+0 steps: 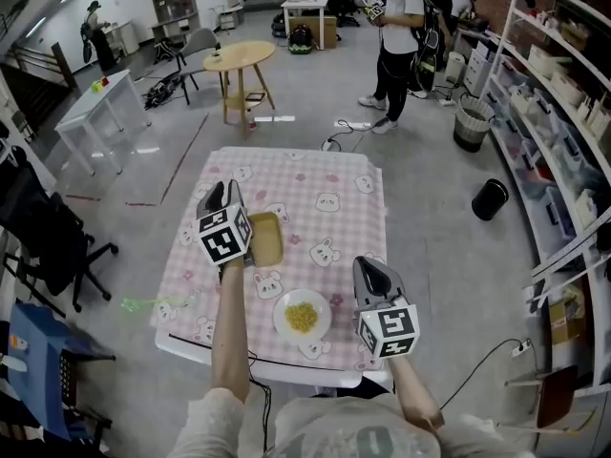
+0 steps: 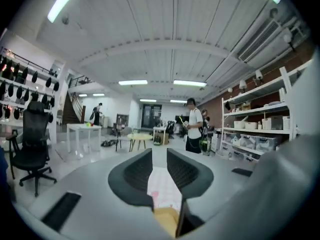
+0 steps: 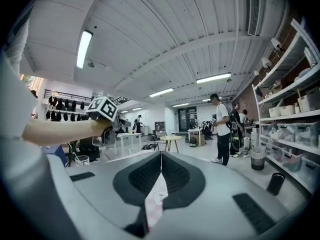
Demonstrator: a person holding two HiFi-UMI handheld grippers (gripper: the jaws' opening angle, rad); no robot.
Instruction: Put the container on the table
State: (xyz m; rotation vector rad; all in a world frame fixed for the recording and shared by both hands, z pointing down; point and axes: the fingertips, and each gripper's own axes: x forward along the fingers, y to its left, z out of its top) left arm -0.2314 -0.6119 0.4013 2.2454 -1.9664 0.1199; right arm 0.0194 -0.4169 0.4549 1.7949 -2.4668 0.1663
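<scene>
A shallow tan container lies on the table with the pink checked cloth. My left gripper hangs above and just left of the container, apart from it. In the left gripper view its jaws stand open with nothing between them, and the container shows below them on the cloth. A white plate of yellow food sits near the front edge. To the plate's right is my right gripper. Its jaws are shut and empty.
A black office chair and a blue stool stand left of the table. Shelves with boxes line the right wall, with a black bin on the floor. Beyond the table are a round wooden table and a standing person.
</scene>
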